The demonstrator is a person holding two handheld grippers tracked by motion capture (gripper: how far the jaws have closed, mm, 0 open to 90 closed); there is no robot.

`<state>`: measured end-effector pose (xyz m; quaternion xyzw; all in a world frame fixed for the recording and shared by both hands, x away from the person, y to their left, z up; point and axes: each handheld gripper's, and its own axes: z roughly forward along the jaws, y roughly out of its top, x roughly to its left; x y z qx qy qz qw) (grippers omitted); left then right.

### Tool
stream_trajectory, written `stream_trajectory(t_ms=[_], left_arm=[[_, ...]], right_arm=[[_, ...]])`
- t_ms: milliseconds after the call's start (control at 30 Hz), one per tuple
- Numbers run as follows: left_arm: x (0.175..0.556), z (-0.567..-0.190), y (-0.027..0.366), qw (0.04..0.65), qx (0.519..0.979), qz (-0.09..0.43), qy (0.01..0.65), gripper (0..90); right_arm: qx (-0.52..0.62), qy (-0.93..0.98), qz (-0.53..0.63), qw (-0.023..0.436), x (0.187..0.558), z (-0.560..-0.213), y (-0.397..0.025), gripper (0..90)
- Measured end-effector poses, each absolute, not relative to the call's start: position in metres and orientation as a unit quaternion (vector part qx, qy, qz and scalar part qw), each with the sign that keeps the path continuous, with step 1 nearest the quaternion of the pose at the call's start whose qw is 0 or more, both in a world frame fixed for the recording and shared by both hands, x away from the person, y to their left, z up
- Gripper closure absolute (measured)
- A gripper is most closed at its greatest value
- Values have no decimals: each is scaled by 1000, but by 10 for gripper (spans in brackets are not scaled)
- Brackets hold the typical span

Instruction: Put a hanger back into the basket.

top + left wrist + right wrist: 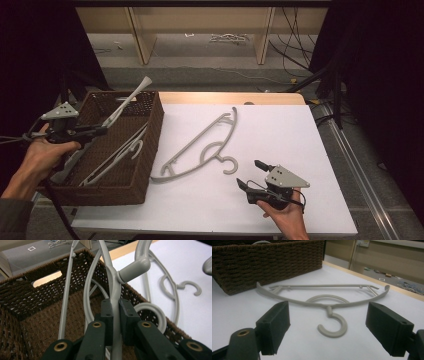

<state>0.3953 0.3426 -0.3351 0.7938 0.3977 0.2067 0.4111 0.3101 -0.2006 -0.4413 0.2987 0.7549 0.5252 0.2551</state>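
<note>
The brown wicker basket sits on the left side of the desk, and it's got at least 2 grey plastic hangers in it. 1 of them lies along the bottom, hook end toward the basket's right wall. The other hanger is tilted up, with 1 end poking out past the far rim.

That raised hanger is the one being handled: the left hand-held gripper is over the basket with its jaws clamped tight on the hanger's thin neck, just below where the hook stem joins, which is really clear in the left gripper view. It's smooth pale grey plastic with a curved shoulder bar, a thin lower rail and a rounded hook.

A 3rd hanger lies flat on the white desk just right of the basket, hook pointing at the right hand-held gripper. That one's jaws are spread wide, holding nothing, hovering near the hook.
</note>
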Motion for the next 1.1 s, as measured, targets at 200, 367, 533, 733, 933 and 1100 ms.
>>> stream_trajectory(t_ms=[200, 367, 533, 733, 933, 1100], left_arm=[[393, -342, 346, 402, 798, 208, 398, 824], [392, -348, 348, 390, 808, 206, 390, 824], [391, -356, 350, 378, 816, 198, 391, 823], [394, -365, 350, 341, 841, 186, 377, 822], [396, -371, 341, 327, 849, 179, 374, 822], [400, -379, 332, 315, 851, 173, 384, 821]], right_arm=[[298, 755, 525, 255, 310, -442, -200, 205], [300, 760, 521, 247, 310, -442, -199, 205], [299, 762, 517, 250, 310, -441, -200, 205], [296, 760, 521, 251, 310, -442, -199, 206], [296, 760, 522, 251, 311, -442, -199, 206], [296, 760, 522, 250, 311, -442, -199, 206]])
